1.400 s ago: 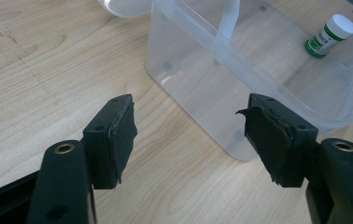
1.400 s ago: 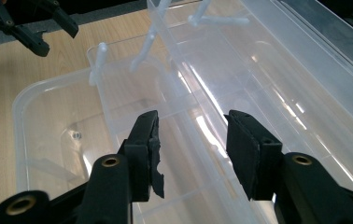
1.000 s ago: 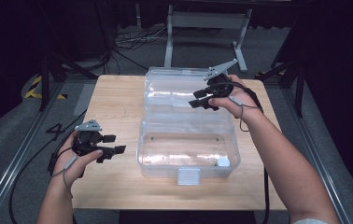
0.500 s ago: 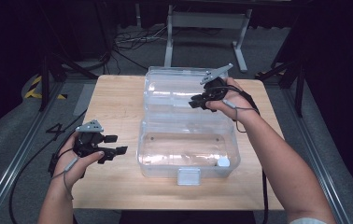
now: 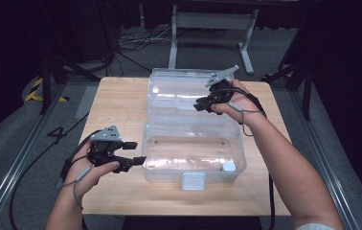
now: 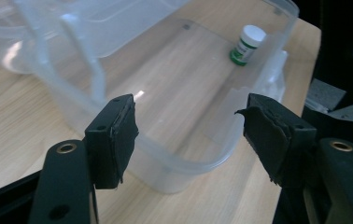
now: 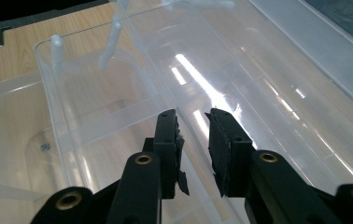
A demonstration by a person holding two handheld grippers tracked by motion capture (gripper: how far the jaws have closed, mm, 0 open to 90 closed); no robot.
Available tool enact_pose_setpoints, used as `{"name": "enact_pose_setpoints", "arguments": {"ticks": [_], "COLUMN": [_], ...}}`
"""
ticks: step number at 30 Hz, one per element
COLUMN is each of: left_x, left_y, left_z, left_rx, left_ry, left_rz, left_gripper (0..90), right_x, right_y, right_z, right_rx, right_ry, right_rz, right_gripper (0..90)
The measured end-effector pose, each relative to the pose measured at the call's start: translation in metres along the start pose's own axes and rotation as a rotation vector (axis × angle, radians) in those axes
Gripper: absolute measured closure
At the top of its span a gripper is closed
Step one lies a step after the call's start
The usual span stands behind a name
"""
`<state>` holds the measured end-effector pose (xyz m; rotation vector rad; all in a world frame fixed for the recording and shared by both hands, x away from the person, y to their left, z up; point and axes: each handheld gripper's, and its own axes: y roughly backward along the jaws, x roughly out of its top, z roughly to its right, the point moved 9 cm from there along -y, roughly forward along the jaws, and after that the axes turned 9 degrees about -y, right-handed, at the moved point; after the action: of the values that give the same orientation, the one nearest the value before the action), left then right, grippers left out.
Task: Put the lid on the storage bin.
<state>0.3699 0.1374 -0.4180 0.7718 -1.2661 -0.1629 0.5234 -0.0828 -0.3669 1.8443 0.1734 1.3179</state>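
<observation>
Box (image 5: pixel 191 153) on table (image 5: pixel 121 103), lid (image 5: pixel 181 91) laid back. Right claw (image 7: pixel 193 140) just narrowed astride the lid's near edge, seemingly gripping it: lid closing likely begins. Left claw (image 6: pixel 188 130), jaws wide, moved up to box corner, not gripping. Bottle (image 6: pixel 247 44) beyond it, inside. Table sides free.

Left gripper (image 5: pixel 138 152): at 8 o'clock, jaws wide apart.
Right gripper (image 5: pixel 199 104): at 1 o'clock, jaws narrowed (just closing).

I see a dark lab or studio: wooden table (image 5: pixel 121 105) on grey carpet, metal stand (image 5: pixel 212 21) and cables (image 5: pixel 131 40) at twelve o'clock.
</observation>
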Motion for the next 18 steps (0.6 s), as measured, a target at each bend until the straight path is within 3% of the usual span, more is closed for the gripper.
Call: {"name": "enact_pose_setpoints", "arguments": {"ticks": [7,11,18], "left_x": [0.005,0.003,-0.003], "left_y": [-0.02,-0.029,-0.041], "left_z": [0.015,0.018,0.021], "left_rx": [-0.07,-0.082,-0.096], "left_ry": [-0.038,-0.064,-0.072], "left_rz": [-0.018,-0.049,-0.084], "left_gripper": [35.6,36.1,36.6], "right_x": [0.0,0.0,-0.001], "right_y": [0.0,0.0,0.0], "right_z": [0.0,0.001,0.0], "right_rx": [-0.001,0.004,0.006], "right_ry": [0.001,-0.005,-0.005], "right_rz": [0.007,0.008,0.008], "right_gripper": [73.0,72.9,71.9]}}
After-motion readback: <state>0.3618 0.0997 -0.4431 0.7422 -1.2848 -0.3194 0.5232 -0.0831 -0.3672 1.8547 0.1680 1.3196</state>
